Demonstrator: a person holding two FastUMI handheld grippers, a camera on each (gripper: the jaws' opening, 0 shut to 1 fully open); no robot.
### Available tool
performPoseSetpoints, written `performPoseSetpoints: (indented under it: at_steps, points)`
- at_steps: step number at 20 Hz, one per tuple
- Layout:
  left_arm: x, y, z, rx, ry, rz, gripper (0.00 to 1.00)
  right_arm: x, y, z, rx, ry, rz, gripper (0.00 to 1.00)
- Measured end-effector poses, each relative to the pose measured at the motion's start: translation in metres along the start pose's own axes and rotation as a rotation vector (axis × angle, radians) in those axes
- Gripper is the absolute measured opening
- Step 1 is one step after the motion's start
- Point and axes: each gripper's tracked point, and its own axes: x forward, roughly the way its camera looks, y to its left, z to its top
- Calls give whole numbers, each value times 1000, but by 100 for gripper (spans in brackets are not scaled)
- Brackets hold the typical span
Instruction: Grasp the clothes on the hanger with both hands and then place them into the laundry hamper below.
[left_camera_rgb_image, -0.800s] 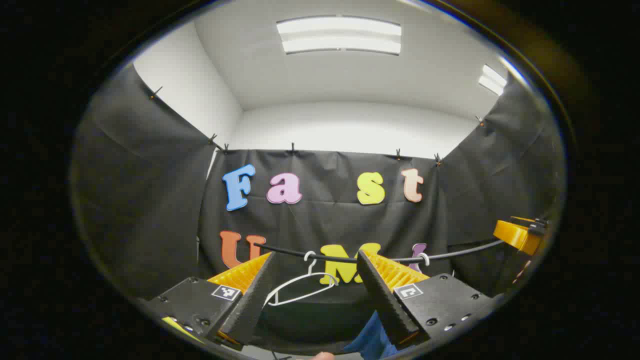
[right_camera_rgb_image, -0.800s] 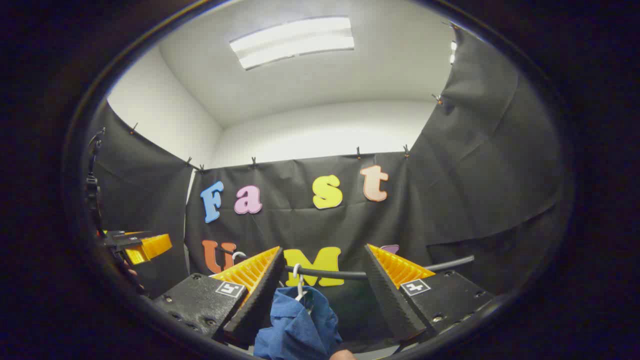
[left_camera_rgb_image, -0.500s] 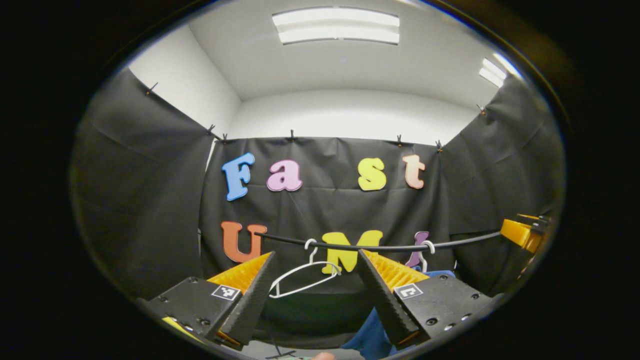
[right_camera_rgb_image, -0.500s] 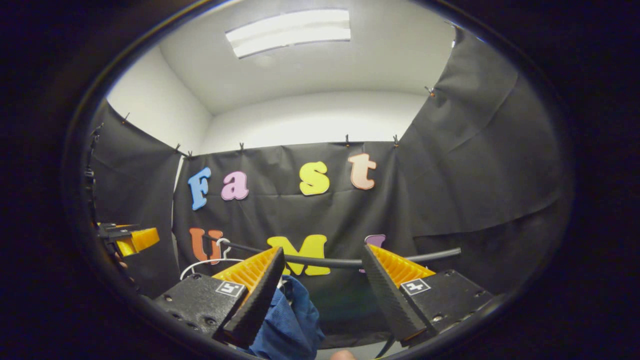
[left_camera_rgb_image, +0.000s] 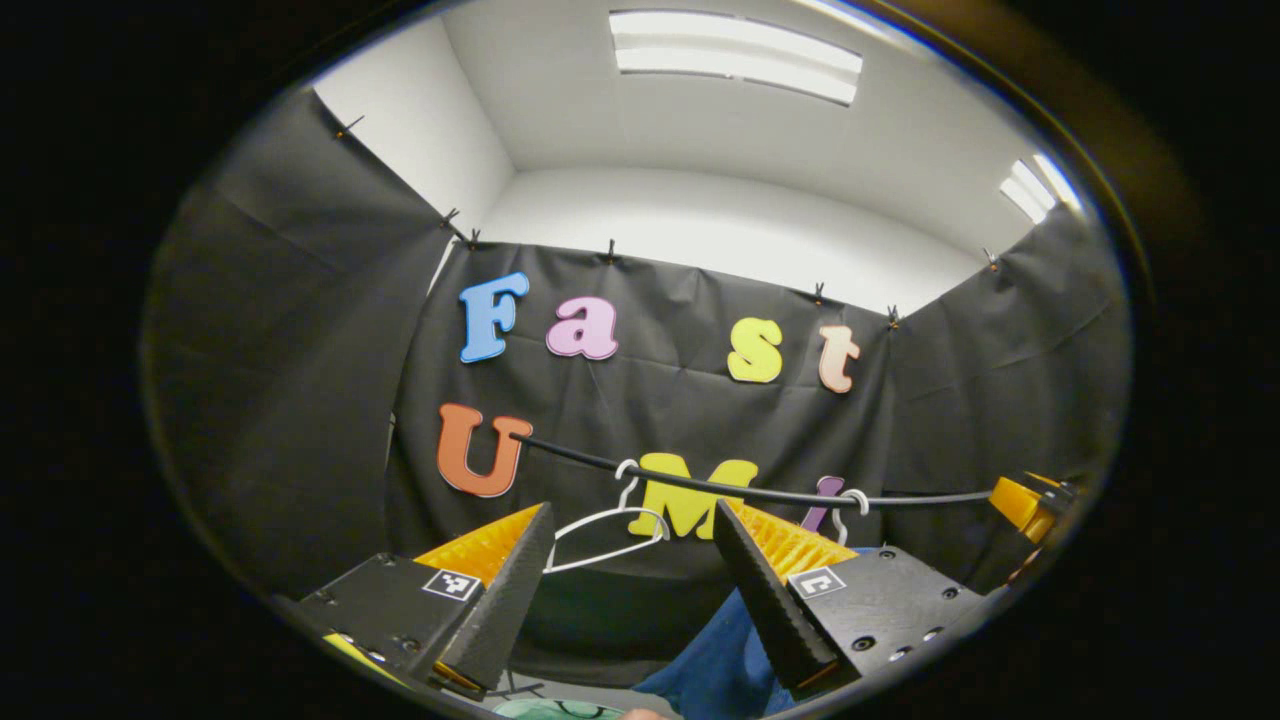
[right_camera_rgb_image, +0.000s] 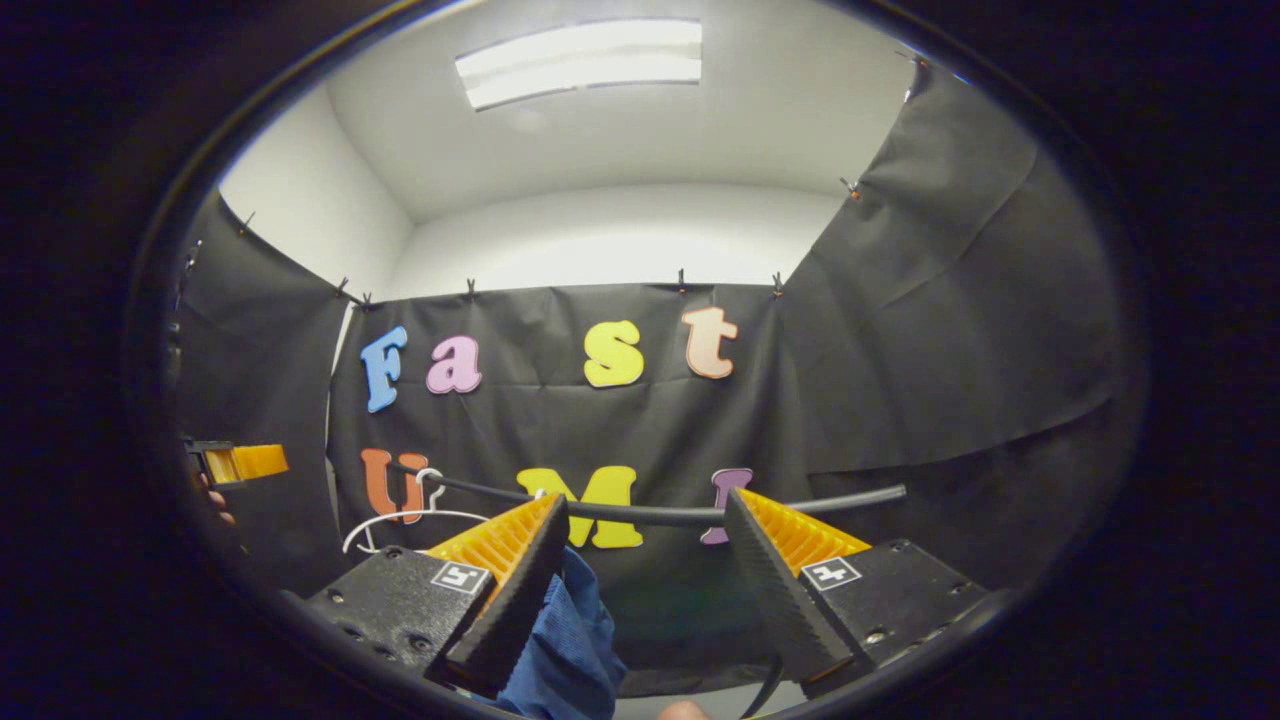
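Left gripper view had my left gripper (left_camera_rgb_image: 630, 590) with its fingers spread wide and nothing pressed between them. Beyond the gap hung a bare white hanger (left_camera_rgb_image: 600, 535) on the black rail (left_camera_rgb_image: 760, 493), and the blue garment (left_camera_rgb_image: 715, 660) sat low beside my right-hand finger, partly hidden behind it; I could not tell whether cloth and finger touched. A second white hook (left_camera_rgb_image: 848, 505) rode the rail above that finger. At the far right edge I saw part of the right gripper (left_camera_rgb_image: 1030, 500). A pale green edge (left_camera_rgb_image: 545, 709) showed at the very bottom below the fingers; I could not tell what it was. In the right gripper view my right gripper (right_camera_rgb_image: 645, 590) also stood wide, gripping nothing. The garment (right_camera_rgb_image: 565, 645) lay against the inner side of its left-hand finger, draping down. The rail (right_camera_rgb_image: 650, 514) ran across behind both fingertips, and the hanger (right_camera_rgb_image: 400, 520) hung past the left-hand finger.
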Motion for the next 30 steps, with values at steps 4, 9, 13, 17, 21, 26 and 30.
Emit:
performPoseSetpoints:
  at_steps: [4,9,13,17,21,26,30]
  points:
    - [4,2,-14,20,37,-40,100,-1,-13,-20,2,42,-53,98]
    - [12,5,-30,31,71,-93,100,-9,-19,-51,-38,102,-135,94]
    - [17,8,-44,23,109,-143,100,-13,-12,-90,-37,192,-194,95]
    - [22,20,-55,12,147,-169,100,-15,-1,-124,-34,289,-224,98]
    - [21,27,-62,5,177,-167,100,-18,18,-131,-28,308,-183,98]
    - [10,19,-64,19,174,-108,100,-18,63,-146,-62,330,20,98]
    - [-3,6,-59,56,153,-72,100,-10,60,-144,-30,325,85,98]
